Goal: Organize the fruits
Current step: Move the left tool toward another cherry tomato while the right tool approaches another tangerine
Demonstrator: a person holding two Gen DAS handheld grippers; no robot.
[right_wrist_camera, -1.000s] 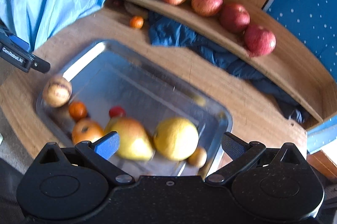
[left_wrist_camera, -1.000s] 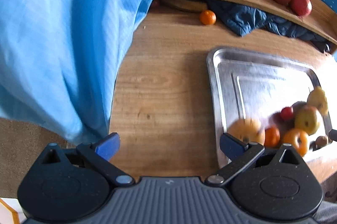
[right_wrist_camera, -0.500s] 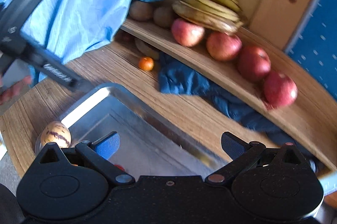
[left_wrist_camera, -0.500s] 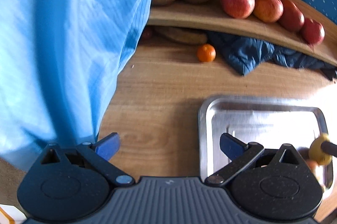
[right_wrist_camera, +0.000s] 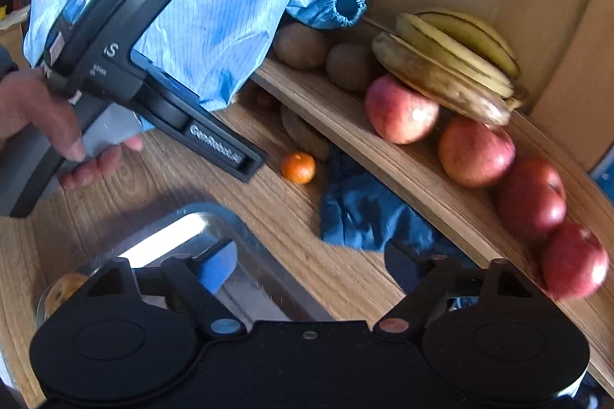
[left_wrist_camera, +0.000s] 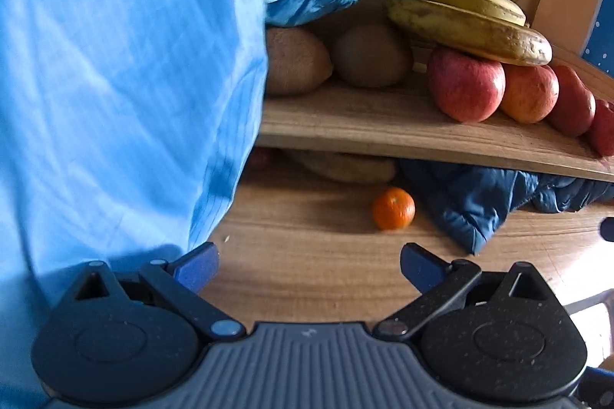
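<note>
Wooden bench (left_wrist_camera: 307, 255) under a curved shelf (left_wrist_camera: 422, 132) carrying bananas (left_wrist_camera: 460, 13), kiwis (left_wrist_camera: 370, 55) and red apples (left_wrist_camera: 466, 84). Small mandarin (left_wrist_camera: 393, 208) sits on the bench beside dark blue cloth (left_wrist_camera: 479, 201), ahead of your left tool (left_wrist_camera: 309, 265), jaws wide, empty. Your right tool (right_wrist_camera: 307, 265) has just been closing, nothing between, above the metal tray (right_wrist_camera: 245, 236) corner.

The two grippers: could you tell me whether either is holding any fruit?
Neither: the left gripper and right gripper are open and empty; the right one's fingers have just been closing.
</note>
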